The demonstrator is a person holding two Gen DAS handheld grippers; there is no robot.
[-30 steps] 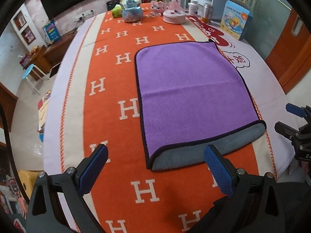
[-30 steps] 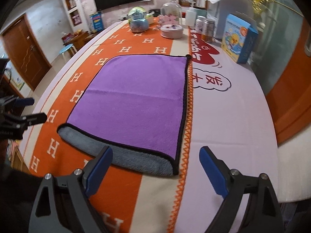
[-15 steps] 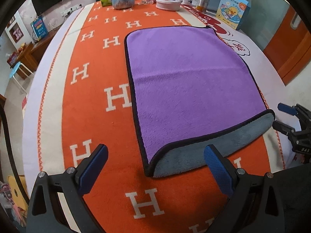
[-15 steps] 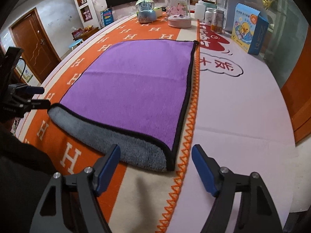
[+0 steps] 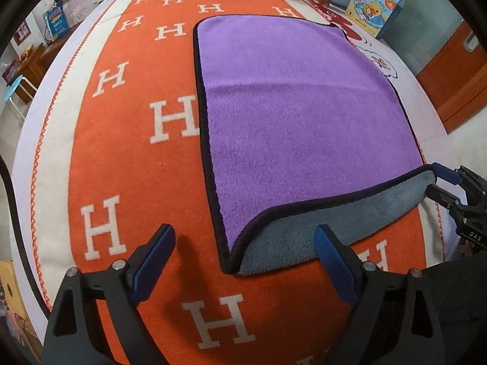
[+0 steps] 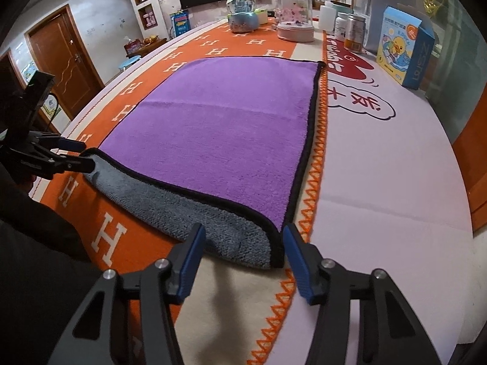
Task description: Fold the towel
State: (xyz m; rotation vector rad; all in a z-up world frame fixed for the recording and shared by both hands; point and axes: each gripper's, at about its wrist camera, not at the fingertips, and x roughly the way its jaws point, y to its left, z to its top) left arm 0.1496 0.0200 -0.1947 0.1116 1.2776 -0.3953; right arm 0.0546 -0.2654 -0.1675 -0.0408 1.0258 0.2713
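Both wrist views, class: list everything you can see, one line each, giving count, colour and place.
towel: one, purple, grey underside, near edge folded, mid-table
tablecloth: one, orange with white H's, under towel
snow globe: one, blue, far end
glass dome: one, pink base, far end
jars: two, far right
duck box: one, blue, far right
left gripper: jaws open, at near-left corner
right gripper: jaws open, at near-right corner

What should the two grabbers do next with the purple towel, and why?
Probably ease both forward a little and close. The left gripper and right gripper are both open, each straddling a near corner of the purple towel, where the gray underside curls up. Neither looks closed on the cloth yet, so nothing can be lifted to fold.
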